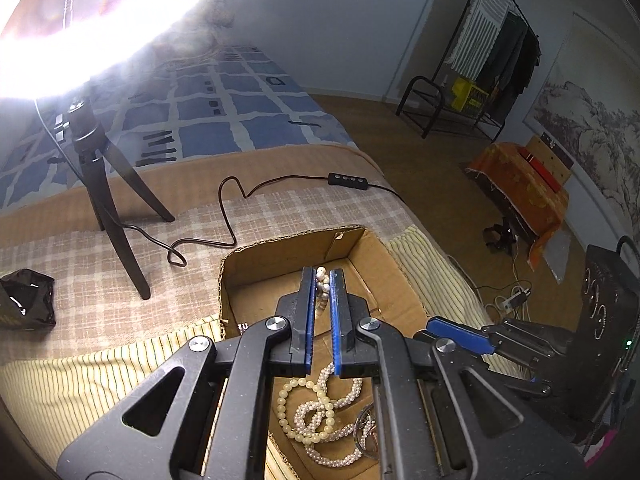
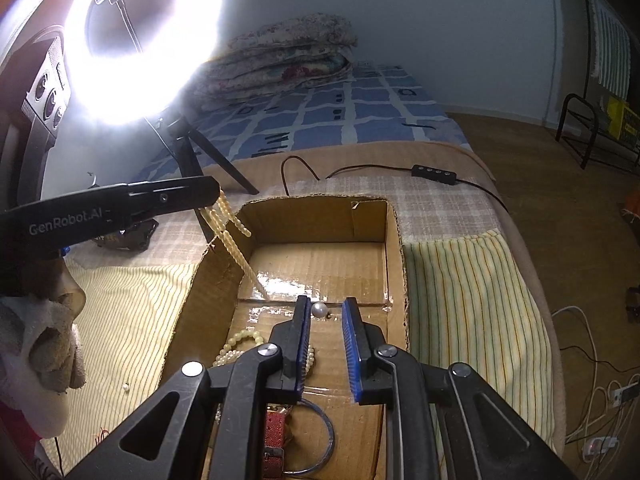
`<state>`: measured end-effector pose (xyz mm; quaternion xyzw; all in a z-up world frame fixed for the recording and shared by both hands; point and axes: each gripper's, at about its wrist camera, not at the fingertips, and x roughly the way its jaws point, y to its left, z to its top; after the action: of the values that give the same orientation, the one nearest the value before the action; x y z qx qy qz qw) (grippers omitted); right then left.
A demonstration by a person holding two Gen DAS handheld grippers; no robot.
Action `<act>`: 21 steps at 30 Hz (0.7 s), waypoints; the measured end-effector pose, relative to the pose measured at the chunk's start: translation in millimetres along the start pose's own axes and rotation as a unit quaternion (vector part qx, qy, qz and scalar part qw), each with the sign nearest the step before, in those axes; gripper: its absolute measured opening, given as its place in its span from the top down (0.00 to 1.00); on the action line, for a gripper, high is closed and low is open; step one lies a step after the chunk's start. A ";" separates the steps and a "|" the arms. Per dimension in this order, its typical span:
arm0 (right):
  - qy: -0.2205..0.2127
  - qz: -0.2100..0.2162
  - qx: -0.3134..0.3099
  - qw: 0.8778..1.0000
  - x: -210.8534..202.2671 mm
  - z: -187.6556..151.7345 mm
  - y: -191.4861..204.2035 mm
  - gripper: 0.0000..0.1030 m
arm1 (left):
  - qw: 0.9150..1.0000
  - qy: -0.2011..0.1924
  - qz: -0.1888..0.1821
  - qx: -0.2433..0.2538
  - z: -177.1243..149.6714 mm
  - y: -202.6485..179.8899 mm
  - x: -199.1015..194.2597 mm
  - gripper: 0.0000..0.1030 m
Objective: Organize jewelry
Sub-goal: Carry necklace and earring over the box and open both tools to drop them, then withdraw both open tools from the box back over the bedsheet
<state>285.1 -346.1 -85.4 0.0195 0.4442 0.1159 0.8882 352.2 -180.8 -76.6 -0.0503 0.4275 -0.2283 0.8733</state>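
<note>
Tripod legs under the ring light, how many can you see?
3 in the left wrist view: one leg toward the left, one nearest the camera, one toward the box. None seems hidden.

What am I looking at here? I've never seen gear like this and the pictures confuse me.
A person holds two hand tools, each ending in a two-fingered claw with a camera looking along its fingers; each picture comes from one. The left claw is pinching a string of pale beads, which hangs over an open cardboard box on a bed. The right claw is open above a loose pearl. More bead strands lie in the box. A ring light shines behind.
</note>
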 end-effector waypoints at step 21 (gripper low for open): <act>-0.005 -0.029 0.004 1.000 -19.3 -14.4 7.3 0.15 | 0.998 -0.031 0.038 0.039 -4.2 -23.6 -28.2 0.33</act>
<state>261.2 -344.2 -77.9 0.0103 0.4403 0.0881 0.8934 325.6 -188.9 -52.1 -0.0066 0.3928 -0.2098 0.8954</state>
